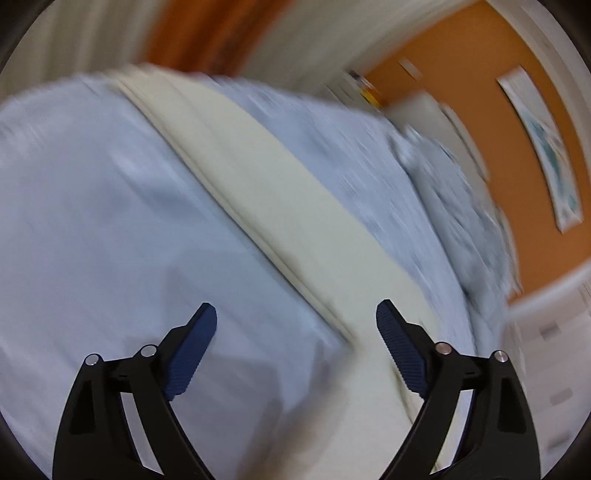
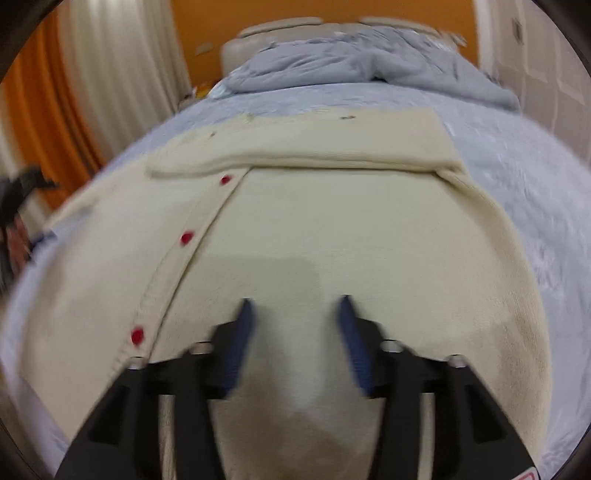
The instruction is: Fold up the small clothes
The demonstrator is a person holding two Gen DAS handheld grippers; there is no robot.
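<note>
A cream knitted cardigan (image 2: 332,236) with red buttons (image 2: 187,237) lies flat on the light blue bed sheet (image 2: 517,206). Its far part is folded over into a band (image 2: 306,147) across the top. My right gripper (image 2: 294,301) is open and empty, just above the cardigan's near middle. In the left wrist view the cardigan shows as a long cream strip (image 1: 266,199) running diagonally over the sheet (image 1: 92,206). My left gripper (image 1: 296,309) is wide open and empty, over the sheet at the cardigan's edge. Both views are motion-blurred.
A crumpled grey-blue duvet (image 2: 362,59) lies at the far end of the bed, also in the left wrist view (image 1: 454,206). A cream headboard (image 2: 280,33), orange walls (image 1: 480,92), white curtains (image 2: 118,66) and a wall picture (image 1: 543,147) surround the bed.
</note>
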